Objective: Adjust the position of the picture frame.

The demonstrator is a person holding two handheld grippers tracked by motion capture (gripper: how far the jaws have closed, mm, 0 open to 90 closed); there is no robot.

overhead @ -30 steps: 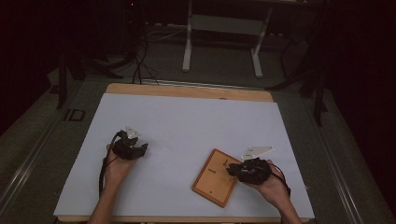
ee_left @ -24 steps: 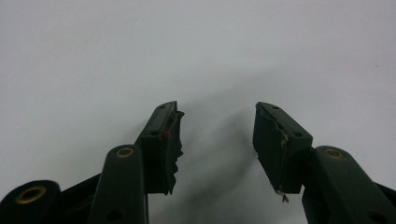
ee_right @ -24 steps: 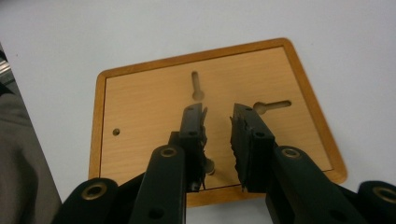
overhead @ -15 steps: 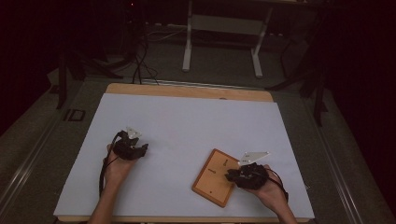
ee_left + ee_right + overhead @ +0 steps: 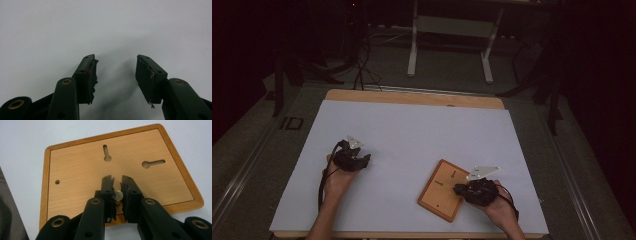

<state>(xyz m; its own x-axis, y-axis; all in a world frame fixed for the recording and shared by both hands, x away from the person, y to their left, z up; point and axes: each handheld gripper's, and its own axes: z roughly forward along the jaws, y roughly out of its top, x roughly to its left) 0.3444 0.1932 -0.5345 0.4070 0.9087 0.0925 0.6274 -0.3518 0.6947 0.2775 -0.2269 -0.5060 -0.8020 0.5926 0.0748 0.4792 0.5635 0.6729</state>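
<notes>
A flat rectangular wooden board with a raised darker rim (image 5: 444, 190) lies near the person's edge of the white-covered table (image 5: 412, 135), to the right of centre and turned at an angle. Its pale face shows two keyhole-shaped slots (image 5: 107, 152) and one small round hole (image 5: 57, 182), which suggests the back of a wall-hung panel or frame. The right gripper (image 5: 117, 187) rests over the board's near-right part, its jaws drawn almost together around a small silvery metal stud (image 5: 119, 195) that stands up from the wood; the pads sit close on either side of it, so the grip looks settled or very nearly so, probably to turn, pull or steady that stud rather than to lift the whole board. The left gripper (image 5: 116, 68) sits well apart on the left side of the table, its jaws spread wide over bare white surface with nothing between them. It looks parked there, out of the way, ready to come across and hold the board down if the stud resists.
</notes>
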